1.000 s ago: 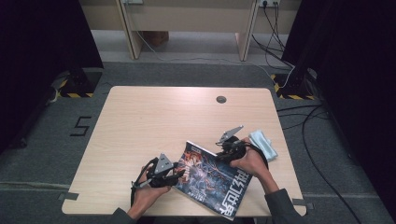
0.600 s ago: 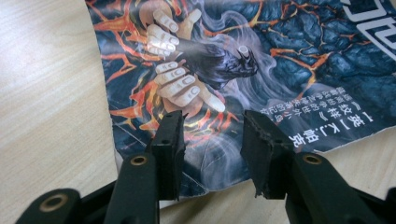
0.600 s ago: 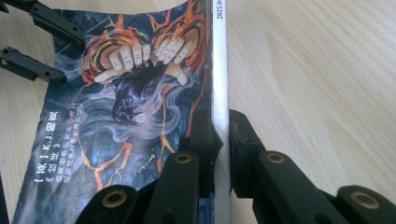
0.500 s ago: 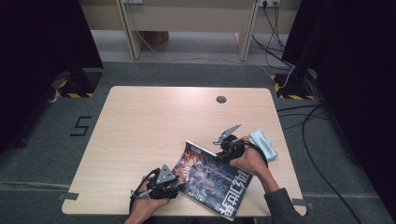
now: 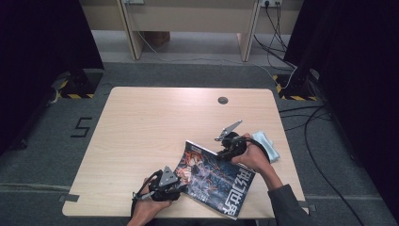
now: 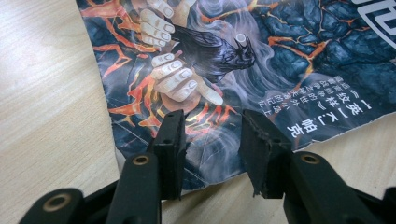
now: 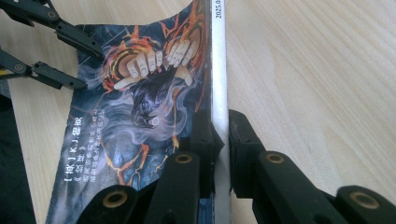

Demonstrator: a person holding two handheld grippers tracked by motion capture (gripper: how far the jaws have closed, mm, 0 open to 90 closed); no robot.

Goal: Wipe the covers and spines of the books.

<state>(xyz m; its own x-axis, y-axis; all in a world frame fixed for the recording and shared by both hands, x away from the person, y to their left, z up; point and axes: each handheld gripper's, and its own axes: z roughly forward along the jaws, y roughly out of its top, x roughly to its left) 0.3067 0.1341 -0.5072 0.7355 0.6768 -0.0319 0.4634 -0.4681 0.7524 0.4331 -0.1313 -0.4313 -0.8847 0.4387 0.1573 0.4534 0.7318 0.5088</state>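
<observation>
A magazine (image 5: 214, 179) with a dark blue and orange cover lies on the wooden table (image 5: 155, 127), near its front edge. My right gripper (image 7: 220, 135) is shut on the white spine (image 7: 218, 56), one jaw on each side; in the high view it (image 5: 227, 145) sits at the magazine's far edge. My left gripper (image 6: 215, 144) stands open over the cover's near left corner (image 6: 154, 140), its pads apart and pressing on nothing. The high view has it (image 5: 178, 184) at the magazine's left corner. From the right gripper view its two thin fingers (image 7: 70, 35) straddle that corner.
A pale folded cloth or packet (image 5: 266, 144) lies just right of my right hand. A round cable hole (image 5: 222, 100) sits near the table's far edge. The table's front edge runs close under both hands. Cables (image 5: 301, 122) trail on the floor at right.
My left gripper has slipped a little toward the table's near edge, staying at the magazine's corner. The right gripper and the magazine have kept still.
</observation>
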